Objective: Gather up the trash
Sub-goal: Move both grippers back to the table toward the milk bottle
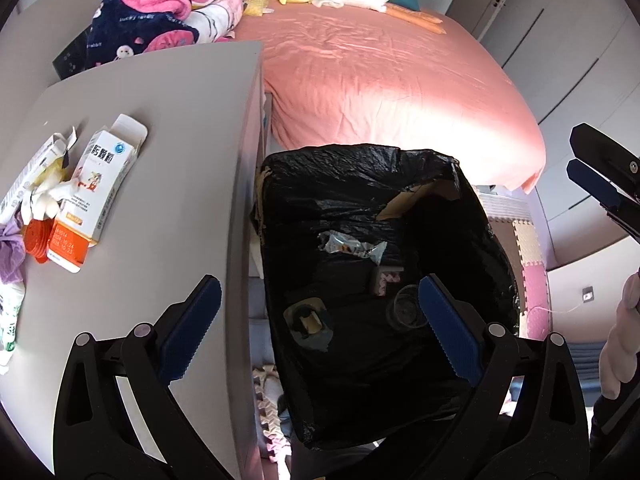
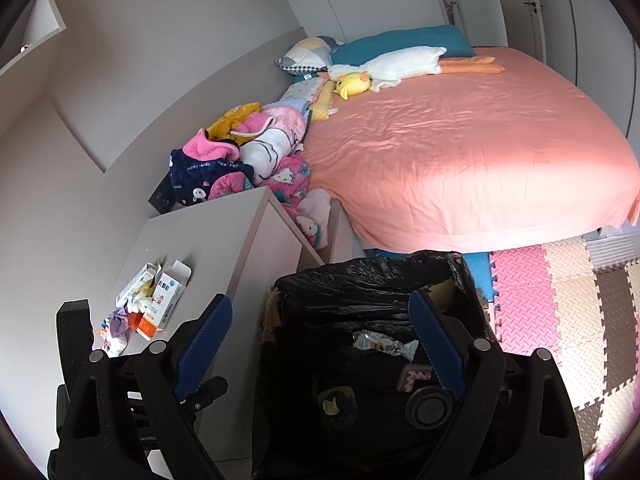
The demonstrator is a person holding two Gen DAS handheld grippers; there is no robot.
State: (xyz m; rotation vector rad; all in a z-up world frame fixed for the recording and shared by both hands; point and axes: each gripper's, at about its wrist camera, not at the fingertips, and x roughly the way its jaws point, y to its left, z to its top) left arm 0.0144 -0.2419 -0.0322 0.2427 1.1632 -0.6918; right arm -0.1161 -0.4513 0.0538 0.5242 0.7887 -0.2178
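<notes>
A cardboard bin lined with a black bag [image 1: 360, 156] [image 2: 360, 276] stands on the floor beside a grey table [image 1: 180, 120] [image 2: 224, 232]. In the bin lie a foil wrapper [image 1: 352, 248] [image 2: 380, 342], a small pink-and-white box [image 1: 386, 282], a dark round cap [image 1: 406, 308] [image 2: 428, 406] and other scraps. My left gripper [image 1: 320, 320] hangs open over the bin's near left edge, holding nothing. My right gripper [image 2: 320, 348] is also open and empty above the bin. On the table lie a white-and-orange medicine box [image 1: 96, 200] [image 2: 162, 304], a red cap [image 1: 38, 240], crumpled tissue [image 1: 44, 196] and a purple scrap [image 1: 10, 252].
A bed with a pink sheet [image 1: 380, 80] [image 2: 460, 160] lies behind the bin, with plush toys and a heap of clothes [image 1: 152, 28] [image 2: 248, 152] at its head. Foam floor mats [image 2: 560, 300] cover the floor to the right. A blue pad [image 1: 592, 184] of the right gripper shows at the right edge.
</notes>
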